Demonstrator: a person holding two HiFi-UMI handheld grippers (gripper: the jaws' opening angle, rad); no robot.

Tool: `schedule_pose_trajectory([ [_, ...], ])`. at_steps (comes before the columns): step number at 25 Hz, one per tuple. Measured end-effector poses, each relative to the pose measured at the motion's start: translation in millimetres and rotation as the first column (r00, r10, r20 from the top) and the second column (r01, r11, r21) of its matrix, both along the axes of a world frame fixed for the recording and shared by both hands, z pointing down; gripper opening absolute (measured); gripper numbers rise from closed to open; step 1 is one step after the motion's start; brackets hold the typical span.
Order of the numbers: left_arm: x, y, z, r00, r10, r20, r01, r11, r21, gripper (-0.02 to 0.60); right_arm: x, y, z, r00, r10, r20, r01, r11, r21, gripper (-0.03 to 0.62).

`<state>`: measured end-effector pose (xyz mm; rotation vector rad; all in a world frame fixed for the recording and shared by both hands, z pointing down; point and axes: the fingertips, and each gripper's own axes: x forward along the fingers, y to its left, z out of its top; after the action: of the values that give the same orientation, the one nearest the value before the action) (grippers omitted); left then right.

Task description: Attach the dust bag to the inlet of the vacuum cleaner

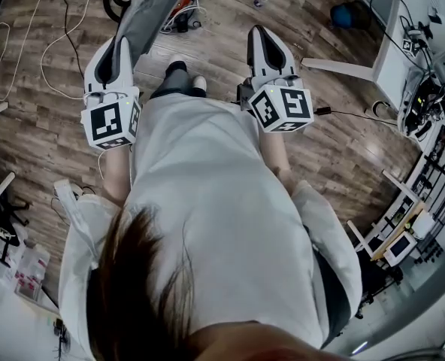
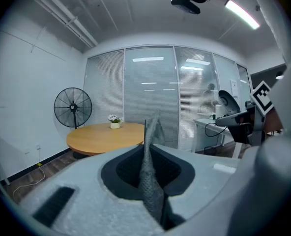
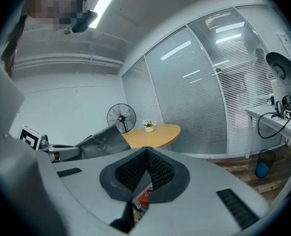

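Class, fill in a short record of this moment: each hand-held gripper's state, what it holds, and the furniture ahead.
Left hand-held gripper: shut on grey dust bag
Right hand-held gripper: shut, nothing between the jaws
Ahead: round wooden table, standing fan

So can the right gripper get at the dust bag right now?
Probably yes. The dust bag is pinched in the left gripper, and the head view shows nothing between it and the right gripper alongside. The right jaws are shut, though, so they'd need opening first.
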<state>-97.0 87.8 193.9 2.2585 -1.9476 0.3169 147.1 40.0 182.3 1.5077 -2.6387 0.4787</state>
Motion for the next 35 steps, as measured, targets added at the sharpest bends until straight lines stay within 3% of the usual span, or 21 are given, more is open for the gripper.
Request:
schedule_pose_trajectory([
  [8, -12, -58, 1, 0.994, 0.105, -0.004, -0.105, 0.994, -0.008, 0.038, -38, -48, -10, 1.0, 0.018, -0.013, -0.018, 1.0, 0.012, 0.003],
  [21, -16, -90, 11, 0.975, 0.219, -0.029, -0.22, 0.975, -0.031, 0.038, -38, -69, -2, 0.99, 0.135, -0.03, -0.135, 0.991, -0.007, 0.003],
  [35, 13, -99, 5, 0.964, 0.265, 0.013, -0.265, 0.964, -0.019, 0.04, -37, -103, -15, 0.997, 0.071, -0.015, -0.071, 0.997, 0.03, 0.003],
])
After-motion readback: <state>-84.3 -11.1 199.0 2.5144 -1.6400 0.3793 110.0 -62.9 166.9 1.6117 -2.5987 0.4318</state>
